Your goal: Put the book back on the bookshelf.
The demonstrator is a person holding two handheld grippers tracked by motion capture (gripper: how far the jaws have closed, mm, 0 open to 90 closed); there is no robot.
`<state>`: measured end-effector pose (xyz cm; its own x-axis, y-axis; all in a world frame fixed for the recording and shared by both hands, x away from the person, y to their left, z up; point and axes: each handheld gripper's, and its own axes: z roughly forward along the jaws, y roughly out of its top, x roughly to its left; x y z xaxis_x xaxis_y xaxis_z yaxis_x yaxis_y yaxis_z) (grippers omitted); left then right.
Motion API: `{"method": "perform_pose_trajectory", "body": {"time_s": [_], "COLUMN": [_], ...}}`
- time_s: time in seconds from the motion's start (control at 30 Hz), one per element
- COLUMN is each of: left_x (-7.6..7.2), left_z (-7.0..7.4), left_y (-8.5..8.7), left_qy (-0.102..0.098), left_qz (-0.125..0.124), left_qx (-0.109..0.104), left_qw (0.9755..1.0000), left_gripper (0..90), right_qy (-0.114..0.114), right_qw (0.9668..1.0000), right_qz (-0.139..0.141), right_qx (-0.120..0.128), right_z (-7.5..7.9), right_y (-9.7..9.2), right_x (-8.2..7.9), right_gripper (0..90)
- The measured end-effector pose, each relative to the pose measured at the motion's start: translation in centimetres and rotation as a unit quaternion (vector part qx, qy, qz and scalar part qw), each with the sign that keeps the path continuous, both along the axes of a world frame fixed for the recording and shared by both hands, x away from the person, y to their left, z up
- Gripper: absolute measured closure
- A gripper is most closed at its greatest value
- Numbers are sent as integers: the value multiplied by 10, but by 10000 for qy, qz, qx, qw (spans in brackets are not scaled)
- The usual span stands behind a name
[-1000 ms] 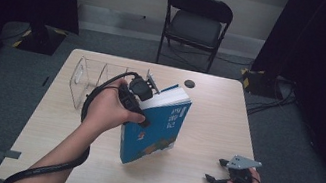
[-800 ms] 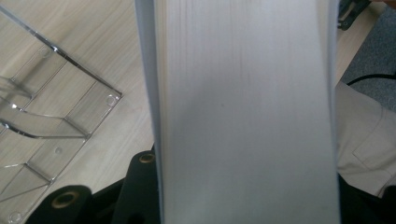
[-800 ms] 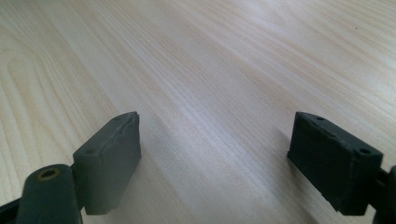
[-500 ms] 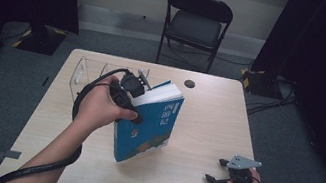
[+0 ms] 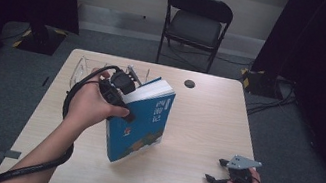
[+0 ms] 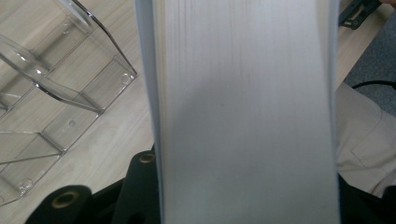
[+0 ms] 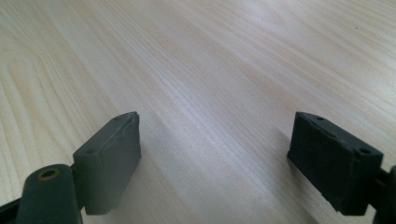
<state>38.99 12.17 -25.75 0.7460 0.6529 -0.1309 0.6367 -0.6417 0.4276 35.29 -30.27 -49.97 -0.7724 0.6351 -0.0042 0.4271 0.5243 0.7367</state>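
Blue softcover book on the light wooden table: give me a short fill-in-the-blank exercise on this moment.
1. The left gripper is shut on the blue softcover book, which stands ____ on the light wooden table.
2. The right gripper rests with its jaws ____.
3. The clear acrylic rack lies to the book's ____ in the high view.
Missing words: tilted; open; left

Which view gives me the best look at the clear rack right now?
The left gripper view: the rack lies close, left of the book, its clear dividers and base plain against the table. In the high view the rack is small, and the left hand and book partly cover it. The right gripper view looks at bare table.
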Motion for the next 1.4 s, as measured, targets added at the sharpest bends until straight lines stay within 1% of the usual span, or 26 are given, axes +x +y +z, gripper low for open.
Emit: {"method": "perform_pose_trajectory", "body": {"time_s": [0.13,0.3,0.37,0.43,0.5,0.53,0.67,0.77,0.83,0.87,1.07,1.13,1.2,1.27,1.3,1.37,1.4], "left_x": [1,1,2,3,4,4,6,7,7,7,8,8,8,7,7,7,7], "left_z": [2,5,4,4,3,3,3,3,3,3,1,1,1,1,1,2,2], "left_y": [6,9,11,14,17,18,22,27,29,30,35,37,39,40,40,42,42], "left_qy": [-3,-31,-74,-71,-48,-52,-59,-56,-71,-61,-43,-40,-26,-70,-21,-26,-8], "left_qz": [50,123,151,161,247,250,288,385,381,422,512,522,584,570,653,630,665], "left_qx": [-24,60,45,33,1,1,78,75,100,107,99,69,37,64,35,67,38], "left_qw": [10000,9999,9998,9998,9997,9997,9995,9992,9992,9990,9986,9986,9983,9983,9979,9980,9978], "left_gripper": [621,621,620,620,621,621,620,620,620,620,620,620,621,620,621,621,621], "right_qy": [0,10,7,2,1,3,10,3,3,2,2,3,3,7,1,1,2], "right_qw": [10000,10000,10000,10000,10000,10000,10000,10000,10000,10000,10000,10000,10000,10000,10000,10000,10000], "right_qz": [1,-6,-5,-3,-3,-3,-5,-3,-2,-2,-1,-3,-1,-6,-3,0,-3], "right_qx": [1,6,4,3,3,3,5,3,4,4,0,4,2,4,3,0,3], "right_z": [0,0,0,0,0,0,0,0,0,0,0,0,0,0,0,0,0], "right_y": [0,0,0,0,0,0,0,0,0,0,0,0,0,0,0,0,0], "right_x": [0,0,0,0,0,0,0,0,0,0,0,0,0,0,0,0,0], "right_gripper": [159,159,159,159,159,159,159,159,159,159,159,159,159,159,159,159,159]}}
